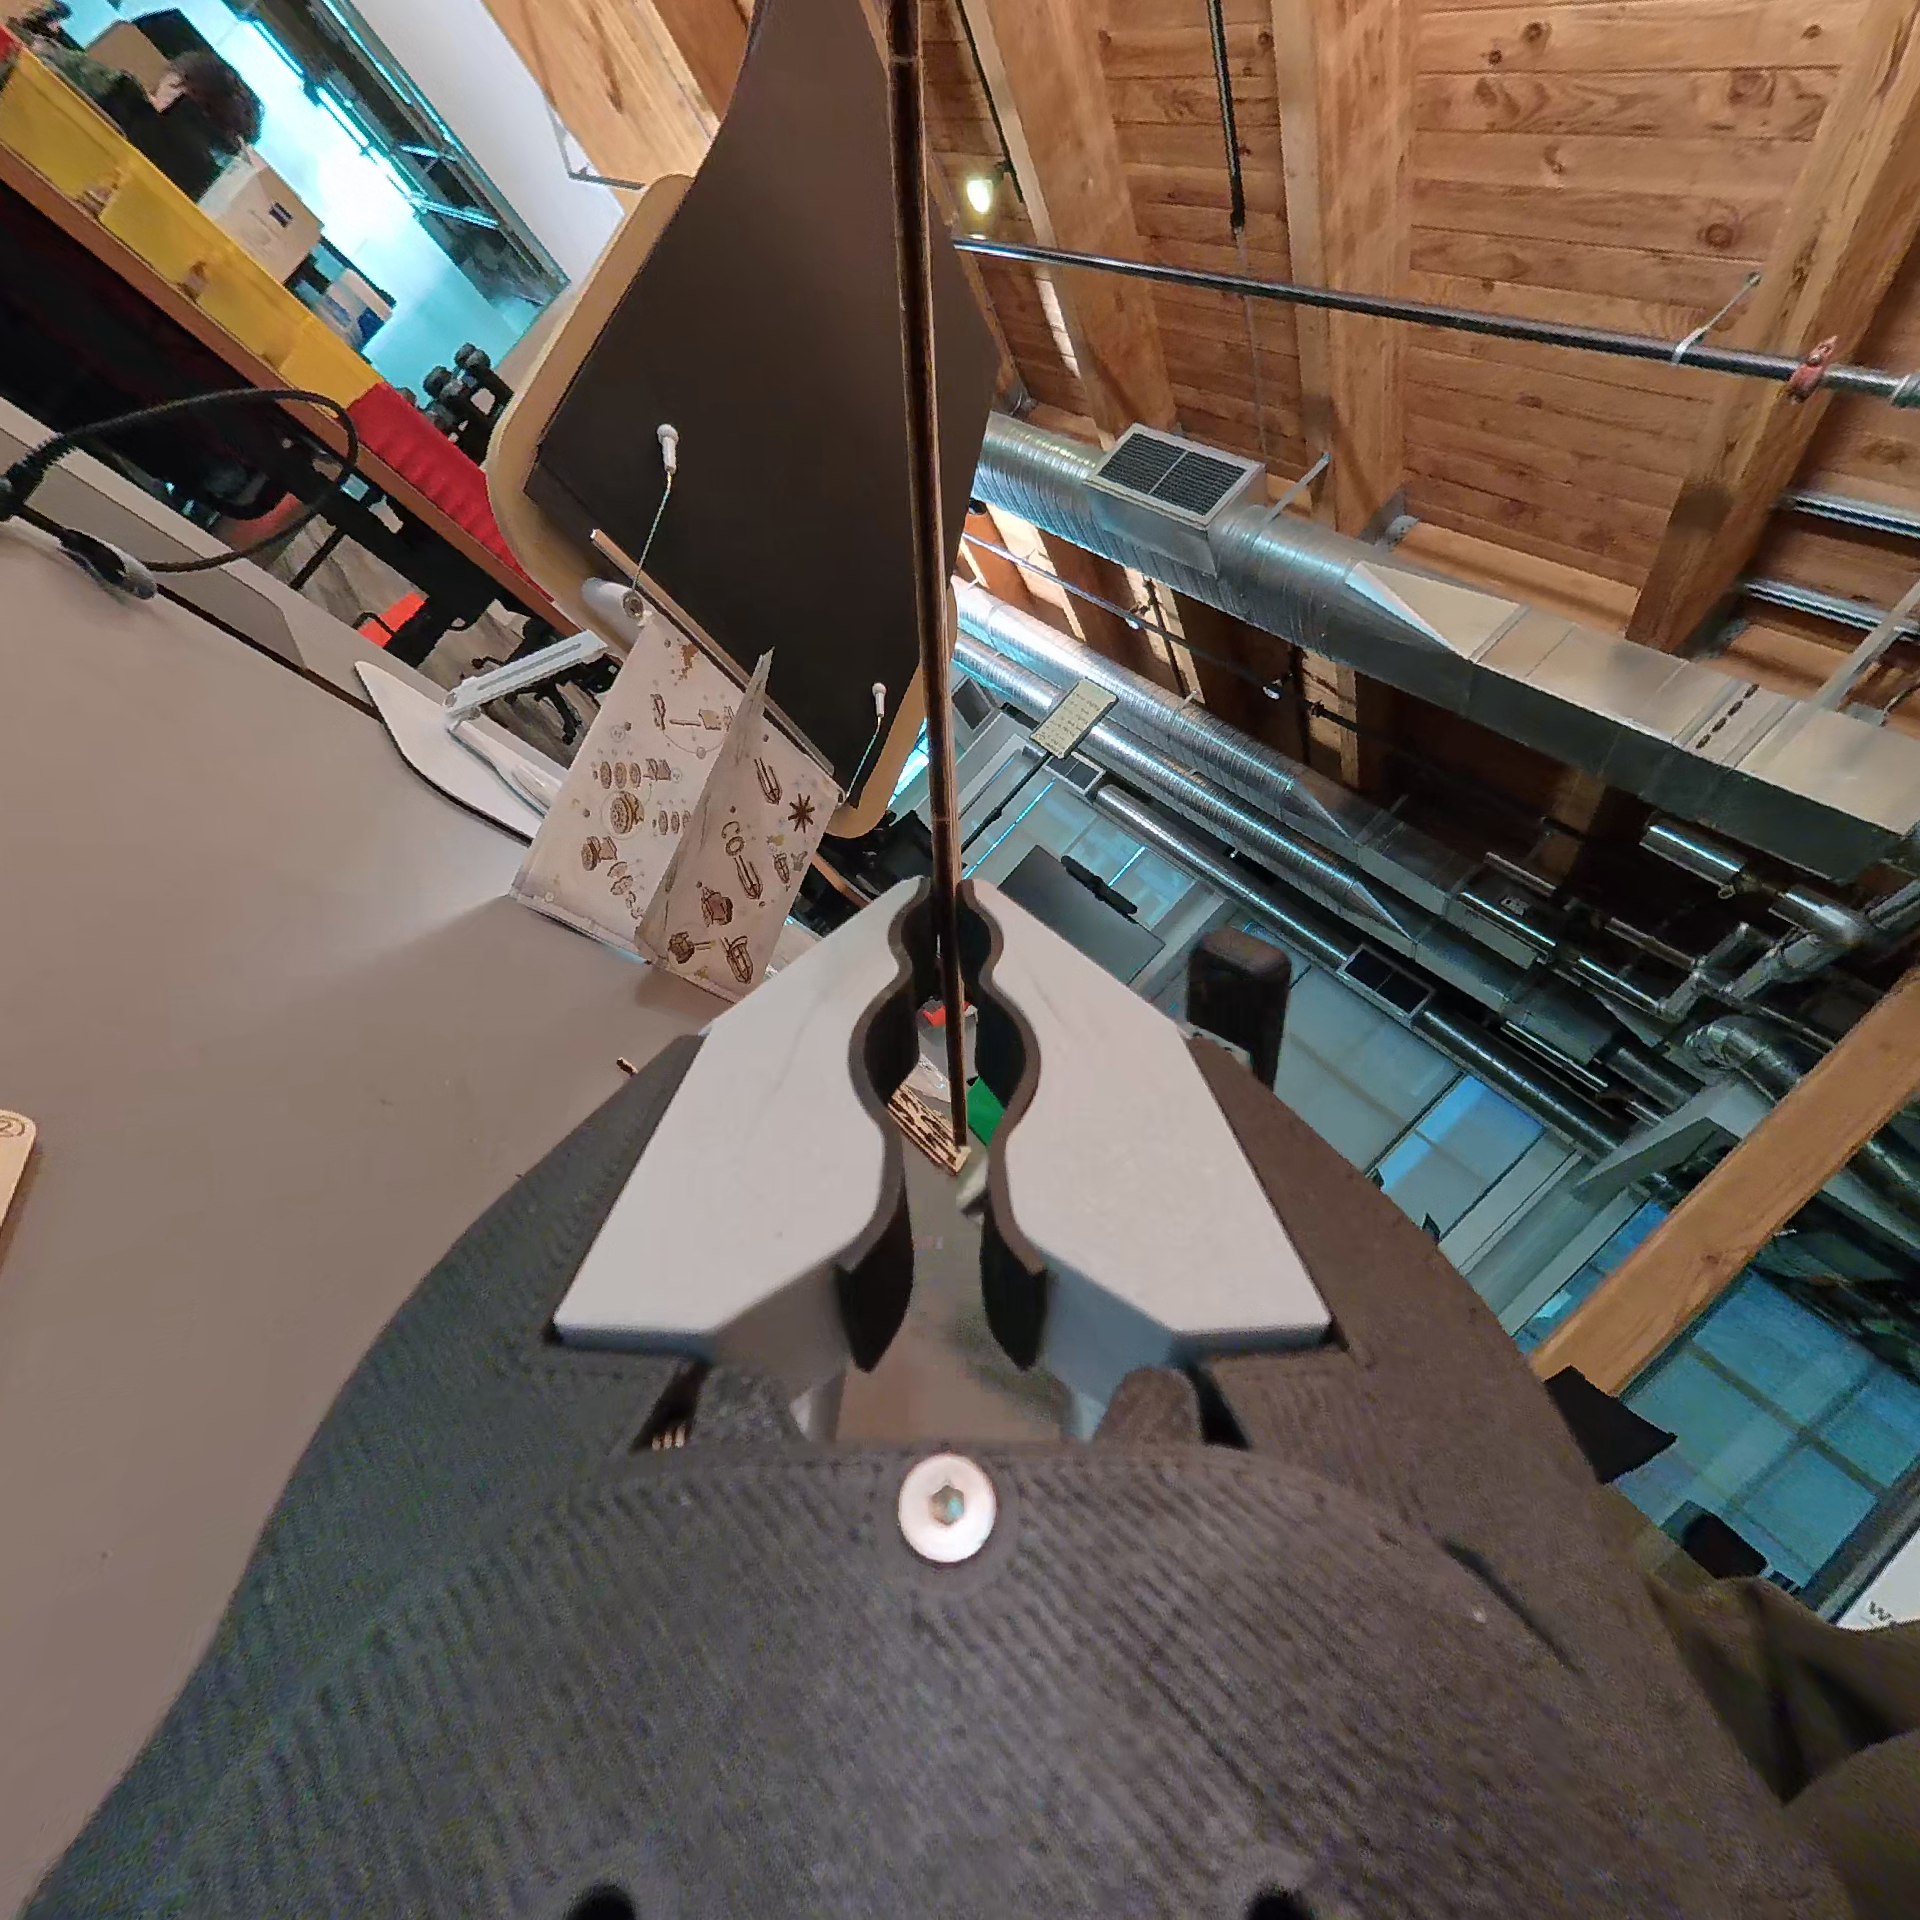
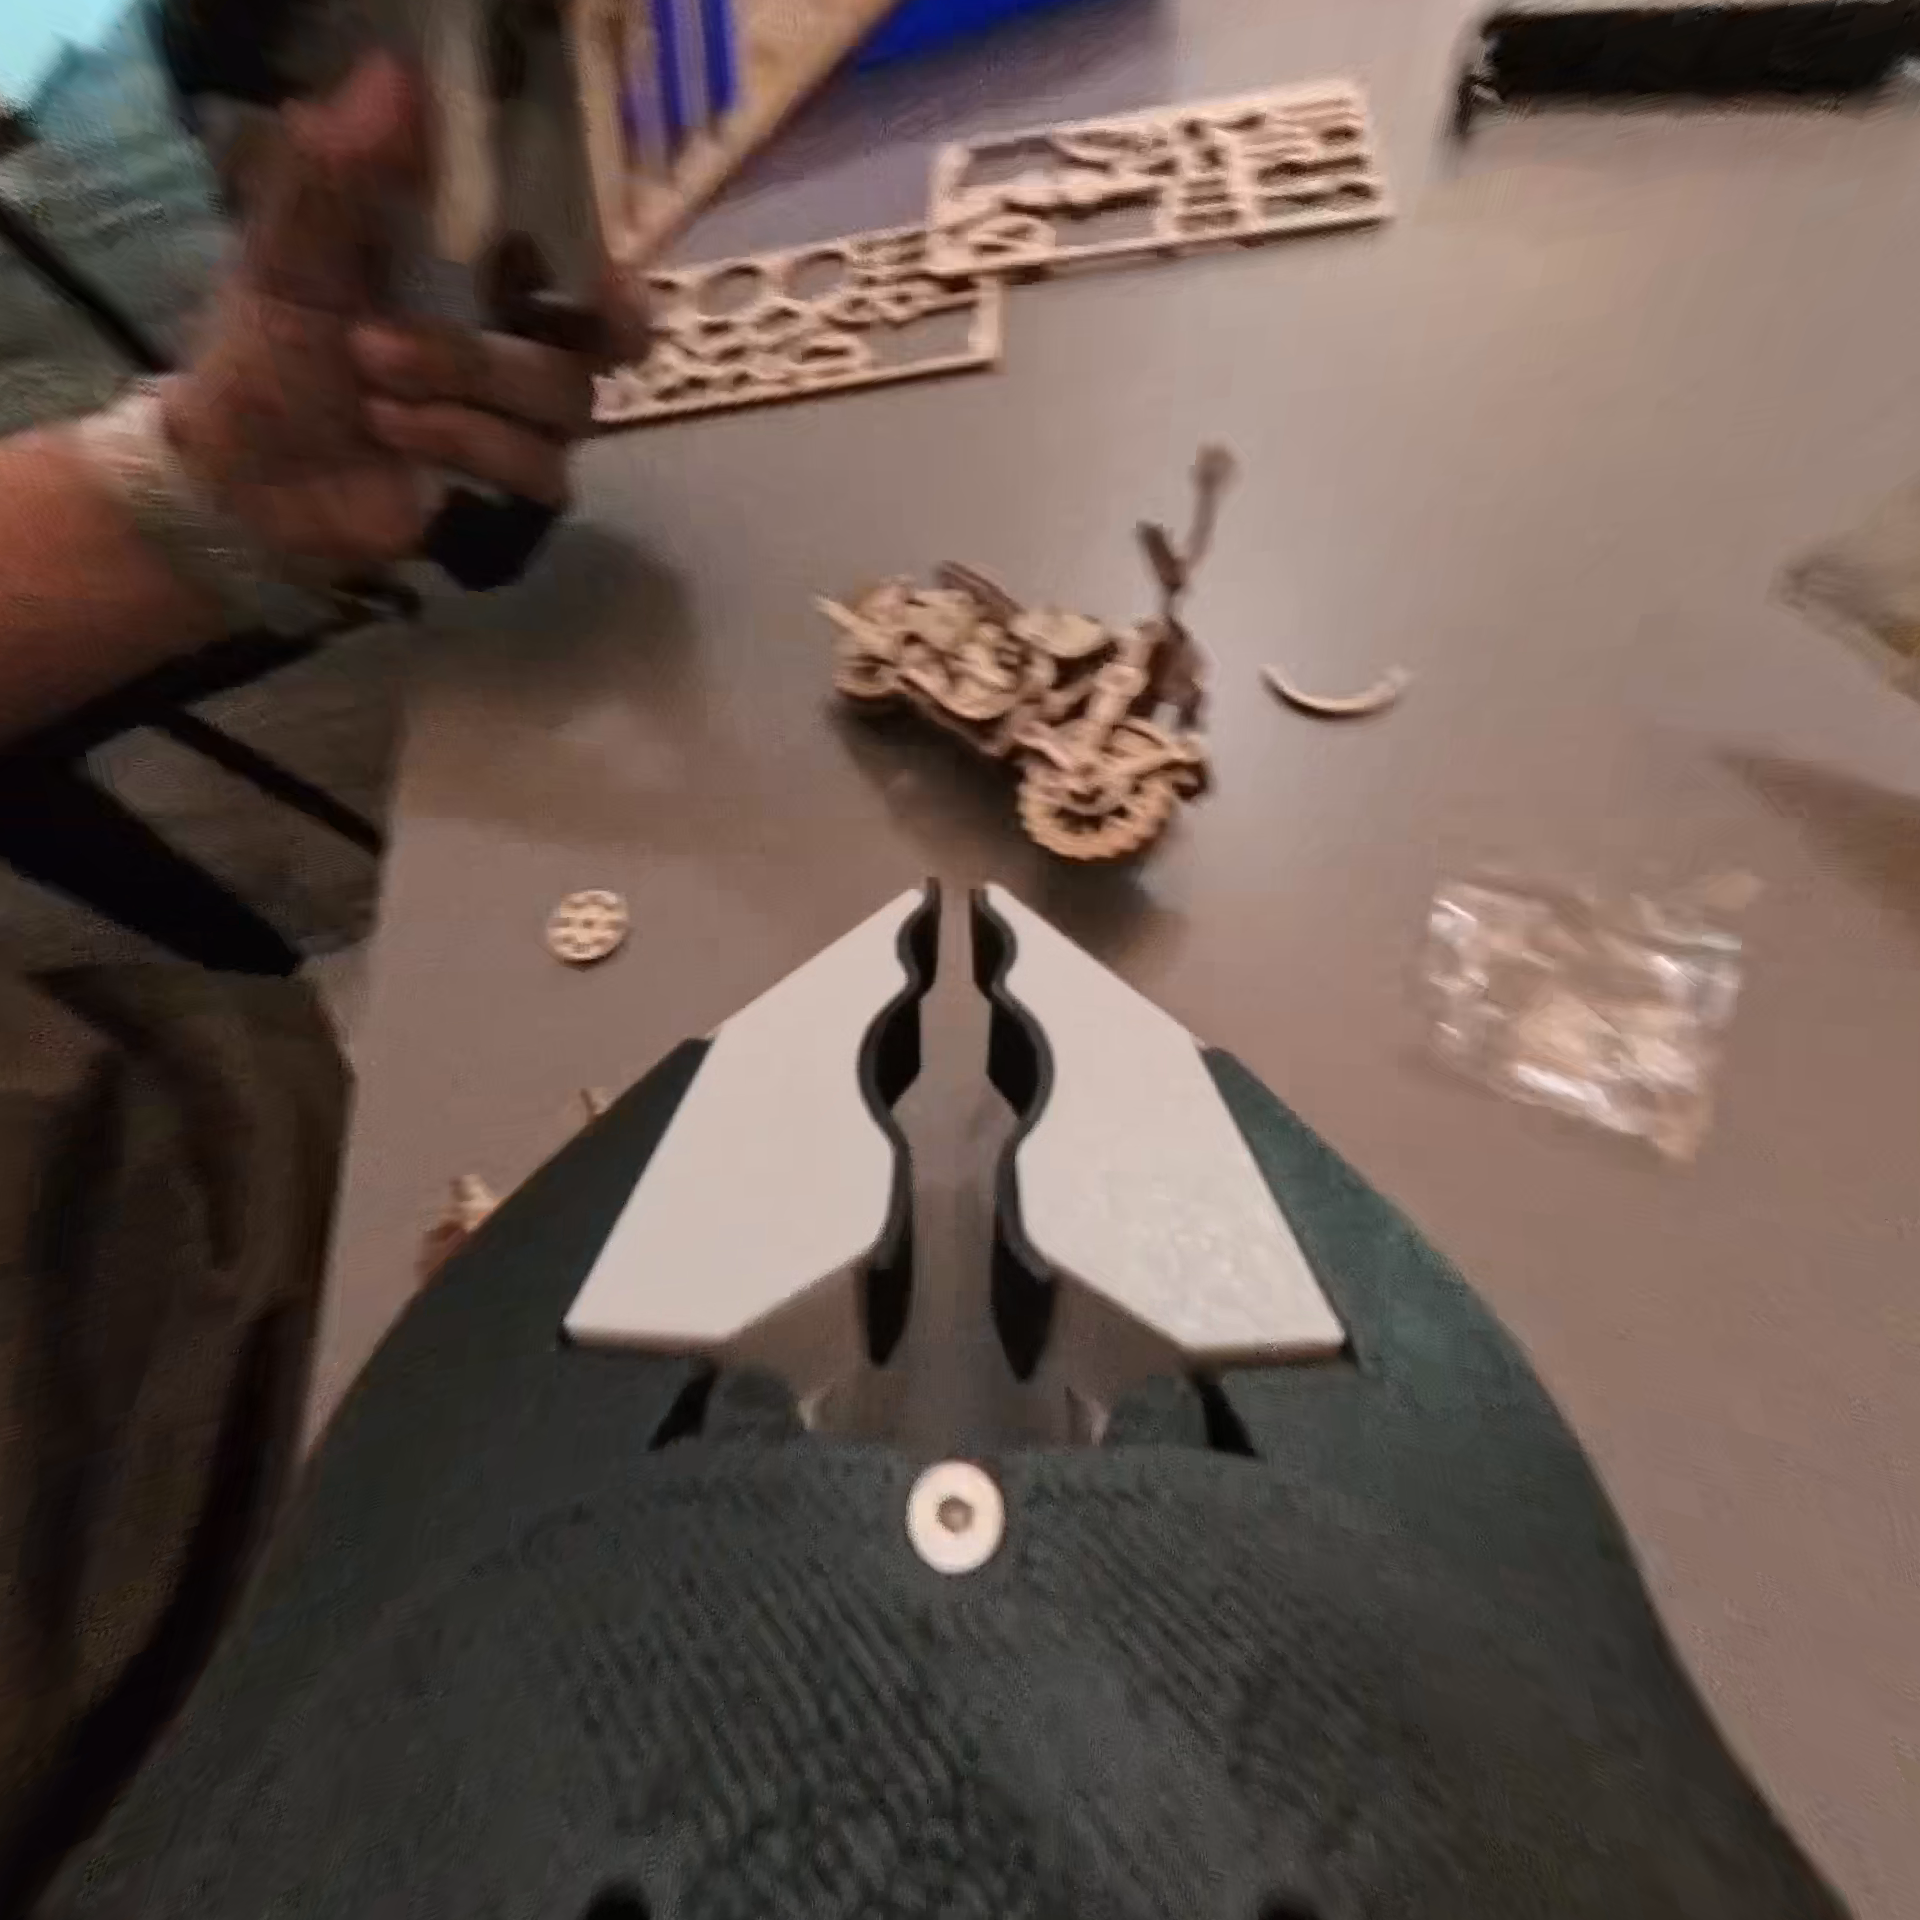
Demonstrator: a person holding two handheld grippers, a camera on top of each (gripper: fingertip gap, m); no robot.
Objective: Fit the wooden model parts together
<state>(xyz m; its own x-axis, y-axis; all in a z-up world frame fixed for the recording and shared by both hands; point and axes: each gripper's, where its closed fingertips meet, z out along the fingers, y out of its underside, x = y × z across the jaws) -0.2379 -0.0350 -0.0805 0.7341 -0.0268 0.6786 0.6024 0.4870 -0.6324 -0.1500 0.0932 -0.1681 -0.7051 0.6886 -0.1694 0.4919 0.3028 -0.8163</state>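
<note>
My left gripper [image 1: 942, 894] points up toward the ceiling and is shut on a thin wooden parts sheet [image 1: 920, 520], seen edge-on and rising between the fingers. My right gripper [image 2: 953, 894] hovers over the grey table [image 2: 1455, 520]; its jaws stand almost together with nothing between them. A partly built wooden motorcycle model [image 2: 1029, 696] lies on the table just ahead of it. A small wooden wheel [image 2: 587, 925] lies to the left and a curved wooden piece [image 2: 1335, 696] to the right. The hand holding the left gripper [image 2: 364, 343] shows blurred at upper left.
Two wooden parts sheets [image 2: 1164, 166] [image 2: 800, 332] lie at the back near a blue box [image 2: 727, 104]. A clear plastic bag [image 2: 1579, 997] lies at the right. A folded instruction leaflet [image 1: 686, 810] stands on the table beside a dark panel [image 1: 758, 416]. Spacing between my two grippers at the tips: around 20 cm. The right tips stand about 12 cm off the small wooden wheel [image 2: 587, 925]. To reach the curved wooden piece [image 2: 1335, 696] in a straight line is about 12 cm for my right fingers, about 20 cm for my left.
</note>
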